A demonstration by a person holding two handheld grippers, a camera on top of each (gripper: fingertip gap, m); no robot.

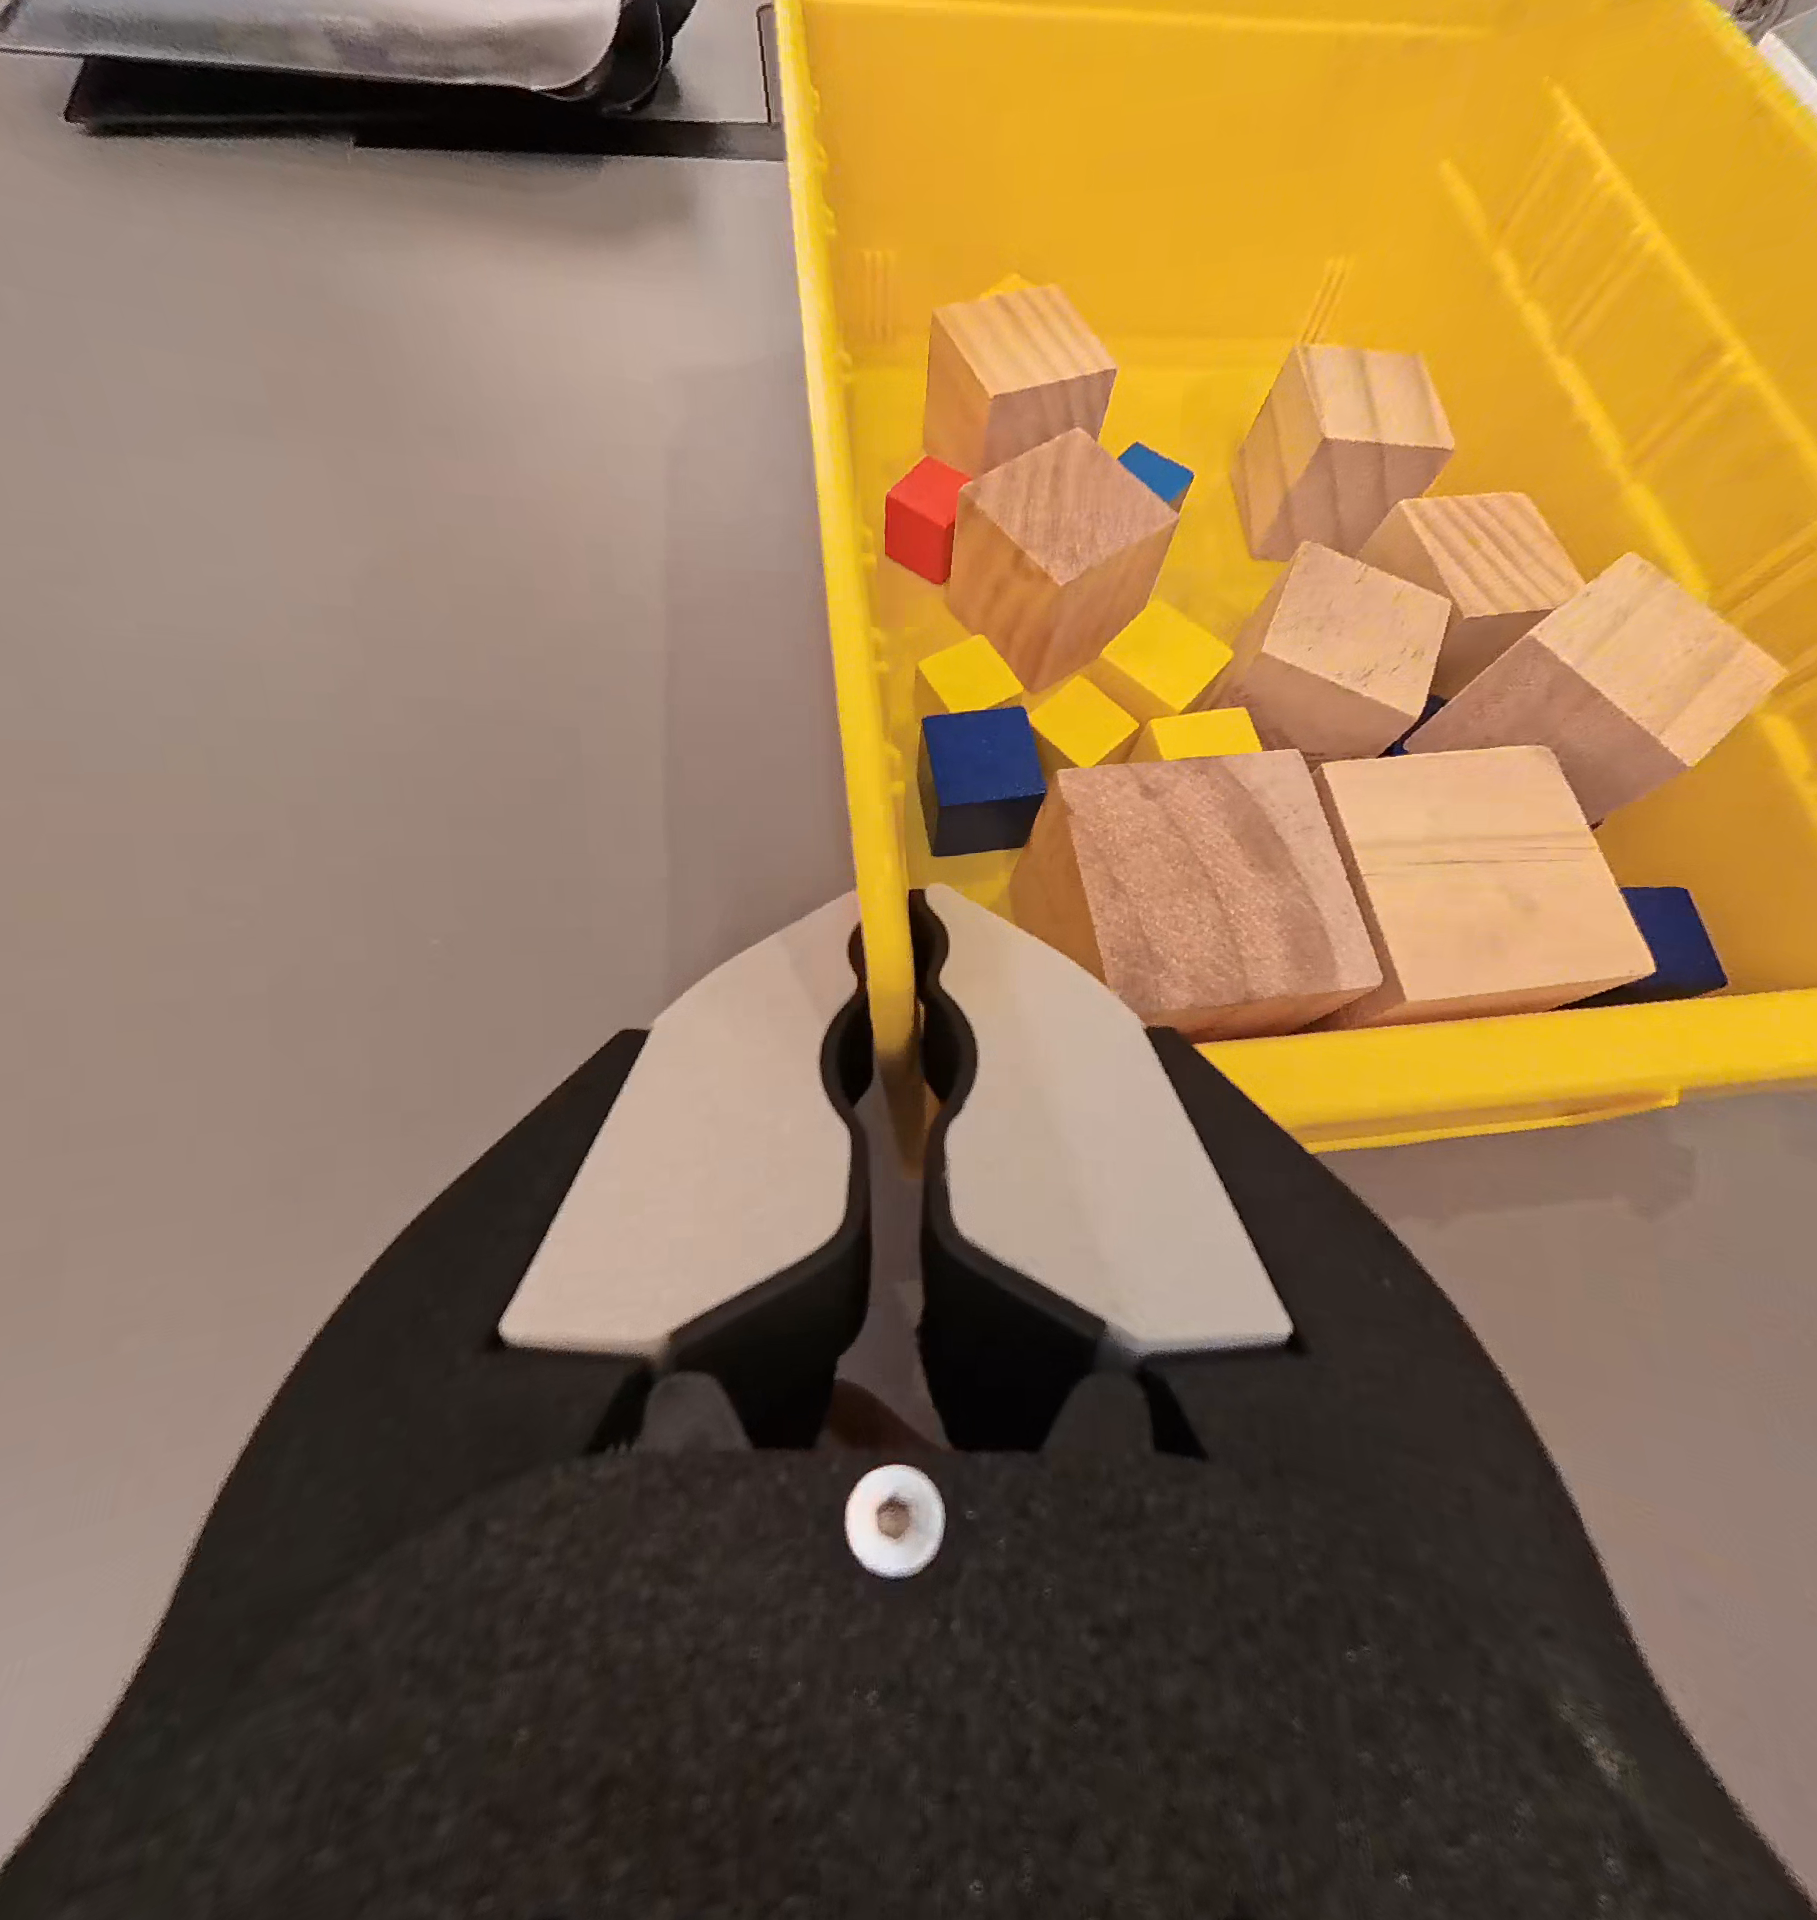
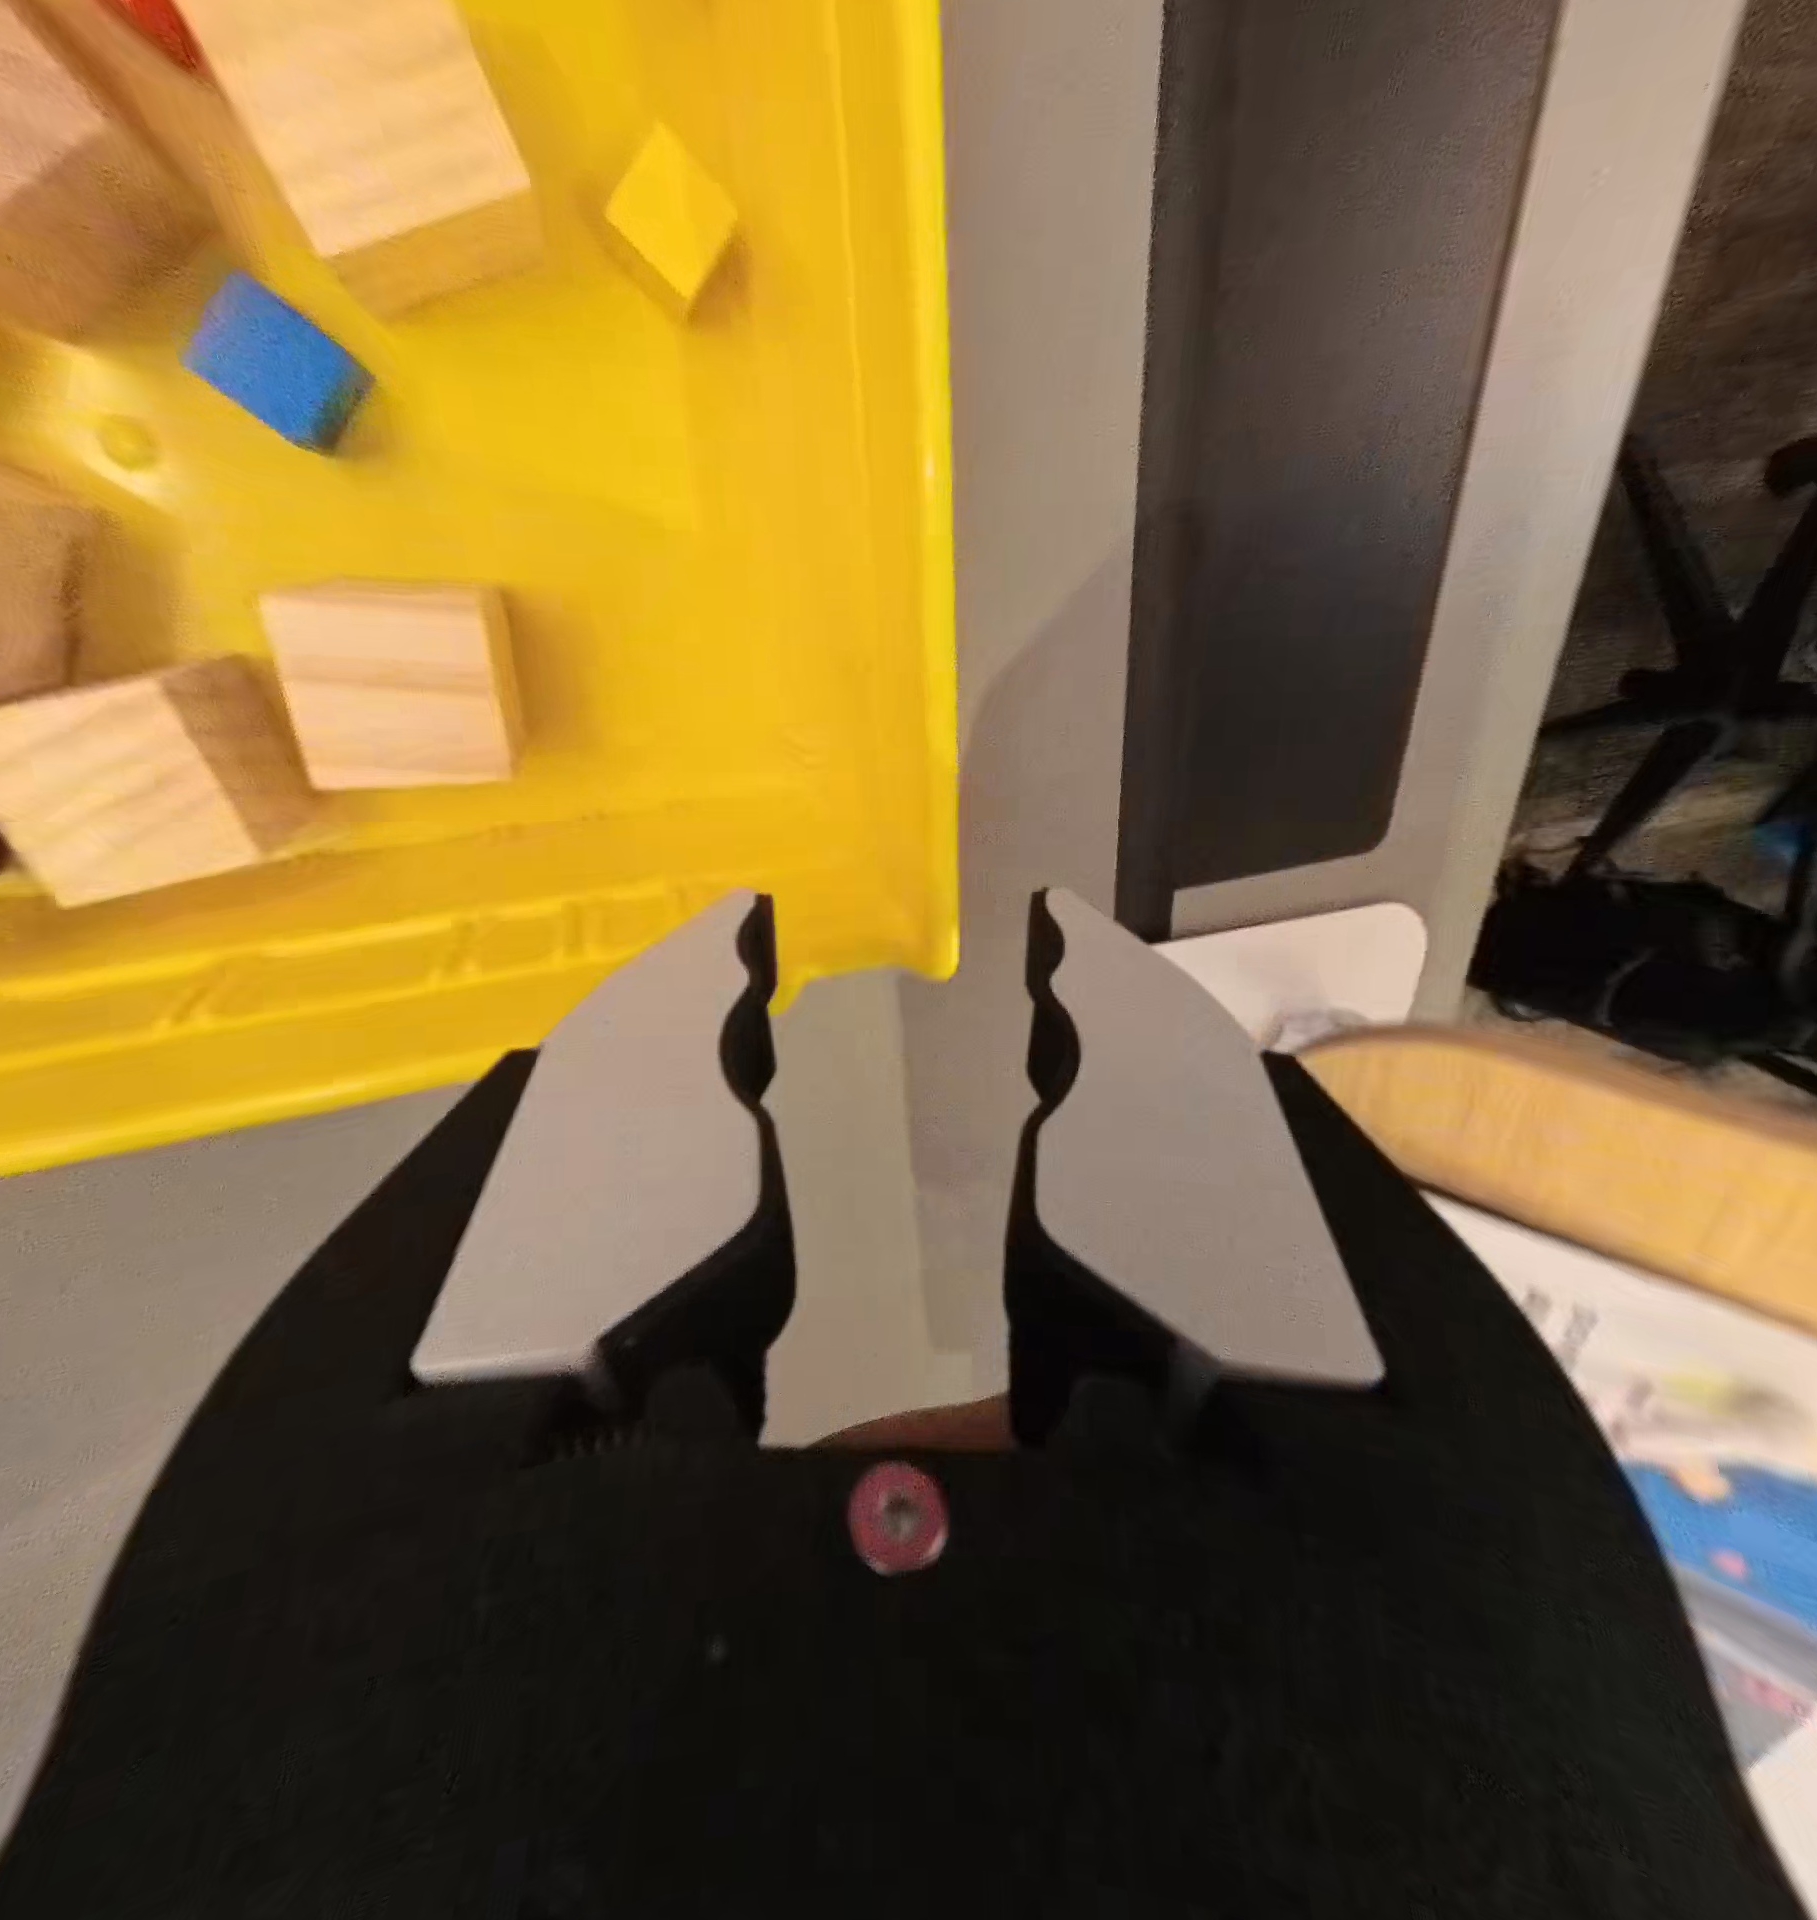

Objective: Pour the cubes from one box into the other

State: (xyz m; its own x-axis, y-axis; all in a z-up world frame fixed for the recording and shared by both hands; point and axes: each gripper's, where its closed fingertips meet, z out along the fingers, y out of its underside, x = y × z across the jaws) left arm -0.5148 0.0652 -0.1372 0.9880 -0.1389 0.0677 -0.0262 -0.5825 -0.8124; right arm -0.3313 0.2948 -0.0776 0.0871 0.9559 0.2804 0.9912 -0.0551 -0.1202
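I have the left gripper [image 1: 891, 935] clamped on the left side wall of the yellow box [image 1: 1091, 187], jaws pinched together on the thin plastic rim close to the near corner — a hold that low on the wall gives me a lever to tip the whole box rather than drag it. The right gripper [image 2: 902, 925] hangs just off the box's right near corner, jaws apart with nothing between them; the right wall edge sits in line with the gap, so I judge it is lined up to take the second hold.

The cubes [image 1: 1288, 665] all lie inside this box, heaped toward the near end: large bare-wood blocks with visible grain and crisp edges, and among them small painted ones in red, blue, dark blue and yellow. They look hard and smooth, so I expect them to slide and tumble freely once the floor tilts. The box is glossy moulded plastic with ribbed slots along its inner walls, resting on a matt grey counter [image 1: 364, 727]. I cannot see the other box in either view — the pour has not begun
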